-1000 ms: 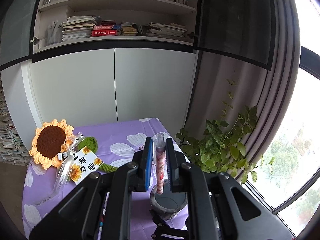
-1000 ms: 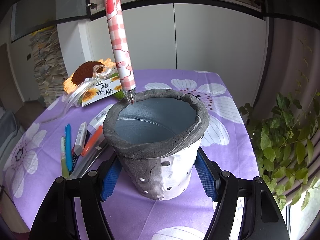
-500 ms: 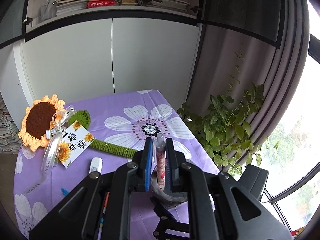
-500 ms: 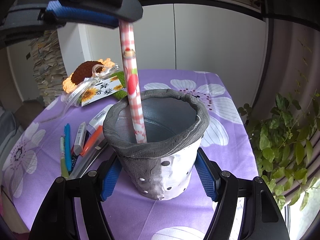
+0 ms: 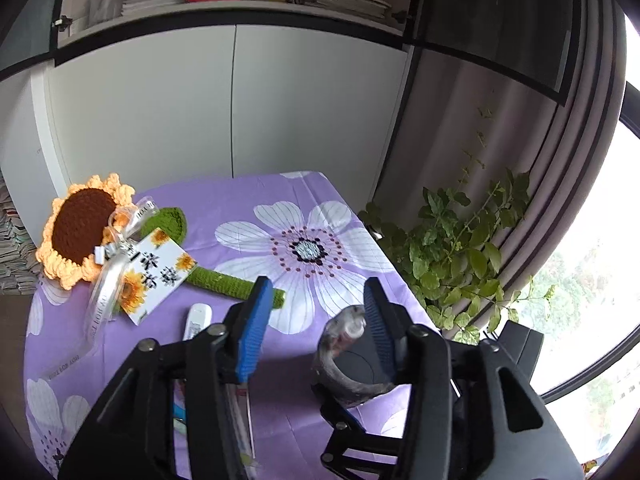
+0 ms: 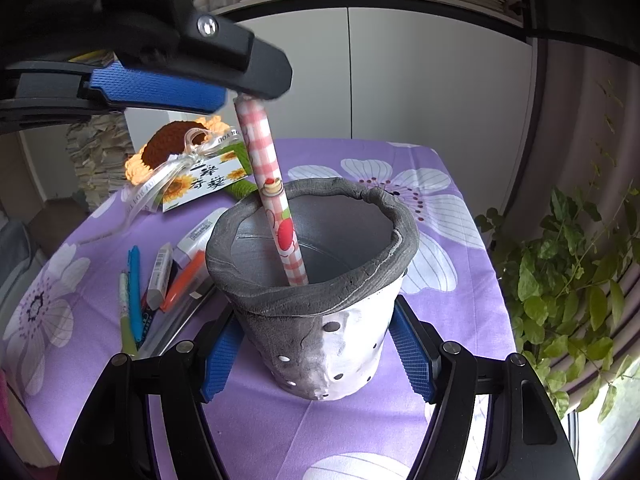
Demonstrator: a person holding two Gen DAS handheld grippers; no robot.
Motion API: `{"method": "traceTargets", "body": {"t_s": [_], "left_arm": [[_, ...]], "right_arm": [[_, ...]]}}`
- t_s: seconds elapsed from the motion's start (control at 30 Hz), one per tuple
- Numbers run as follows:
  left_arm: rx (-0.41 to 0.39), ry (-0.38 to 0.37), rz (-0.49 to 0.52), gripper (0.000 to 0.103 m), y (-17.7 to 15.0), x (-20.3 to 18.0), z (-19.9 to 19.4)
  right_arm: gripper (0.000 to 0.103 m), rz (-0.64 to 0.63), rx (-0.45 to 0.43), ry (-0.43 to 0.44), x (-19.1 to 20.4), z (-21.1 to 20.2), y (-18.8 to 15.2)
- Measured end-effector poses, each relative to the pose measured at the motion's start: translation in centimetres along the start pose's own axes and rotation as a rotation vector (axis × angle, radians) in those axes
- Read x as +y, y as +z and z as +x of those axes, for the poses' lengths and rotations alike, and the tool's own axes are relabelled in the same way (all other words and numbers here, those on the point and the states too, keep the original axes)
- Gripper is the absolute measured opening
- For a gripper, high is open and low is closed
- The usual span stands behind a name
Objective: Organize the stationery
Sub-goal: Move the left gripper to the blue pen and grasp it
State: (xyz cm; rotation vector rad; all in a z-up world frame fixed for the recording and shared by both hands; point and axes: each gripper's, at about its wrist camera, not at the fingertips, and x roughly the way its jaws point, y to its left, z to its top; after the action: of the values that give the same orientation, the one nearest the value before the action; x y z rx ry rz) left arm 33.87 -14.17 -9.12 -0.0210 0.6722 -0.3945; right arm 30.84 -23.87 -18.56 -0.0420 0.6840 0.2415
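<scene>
A pink checked pen point(image 6: 276, 200) stands tilted inside the grey pen cup point(image 6: 320, 300), its tip down in the cup. My left gripper point(image 5: 316, 292) hovers just above the cup with its jaws opening. The pen's clear top point(image 5: 352, 322) sits between the blue pads close to the right one, and neither pad presses on it. In the right wrist view one of the left gripper's fingers point(image 6: 160, 88) reaches in from the upper left over the pen's top. My right gripper point(image 6: 316, 344) is shut on the cup's lower wall, a blue pad on each side.
Several pens and markers point(image 6: 136, 292) lie on the purple flowered tablecloth point(image 5: 248, 208) left of the cup. A crocheted sunflower point(image 5: 80, 228) with a card lies at the far left. A leafy plant point(image 5: 460, 248) stands past the table's right edge.
The left gripper came down and lowered the pen into the cup. Its jaws, shut on the pen before, now stand apart, and the pen leans in the cup. The right gripper has not moved.
</scene>
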Motion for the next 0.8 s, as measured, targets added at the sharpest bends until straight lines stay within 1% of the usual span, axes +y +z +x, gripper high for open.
{"method": "traceTargets", "body": {"t_s": [0.07,0.13,0.2,0.27,0.33,0.37,0.4,0.47,0.53,0.63,0.8], "left_arm": [[-0.047,0.043,0.007,0.054,0.4,0.8,-1.6],[-0.08,0.106,-0.014,0.058,0.6,2.4,-3.1],[-0.061,0.17,-0.071,0.059,0.3,4.8,-3.5],[-0.01,0.219,-0.159,0.057,-0.5,7.7,-3.0],[0.077,0.269,-0.252,0.056,-1.9,10.8,-1.8],[0.117,0.284,-0.287,0.052,-2.7,11.9,-1.1],[0.164,0.291,-0.328,0.045,-3.6,13.1,-0.3],[0.253,0.285,-0.402,0.041,-5.2,14.8,1.3],[0.313,0.289,-0.436,0.038,-6.2,15.5,2.6],[0.376,0.319,-0.454,0.032,-7.3,16.3,4.6],[0.416,0.334,-0.476,0.028,-7.6,16.6,6.6]], "right_arm": [[0.072,-0.001,0.0,0.0,0.0,0.0,0.0],[0.072,-0.001,0.001,0.0,0.0,0.0,0.0],[0.072,0.0,0.002,0.001,0.0,0.0,0.0],[0.072,0.001,0.002,0.001,0.0,0.0,0.1],[0.072,0.003,0.002,0.002,-0.1,0.0,0.1],[0.072,0.004,0.003,0.003,0.0,0.0,0.1],[0.072,0.005,0.003,0.004,0.0,0.1,0.2],[0.072,0.004,0.003,0.006,-0.1,0.1,0.1],[0.072,0.004,0.003,0.009,-0.1,0.1,0.2],[0.072,0.003,0.002,0.01,0.0,0.1,0.1],[0.072,0.006,0.003,0.013,0.1,0.2,0.1]]}}
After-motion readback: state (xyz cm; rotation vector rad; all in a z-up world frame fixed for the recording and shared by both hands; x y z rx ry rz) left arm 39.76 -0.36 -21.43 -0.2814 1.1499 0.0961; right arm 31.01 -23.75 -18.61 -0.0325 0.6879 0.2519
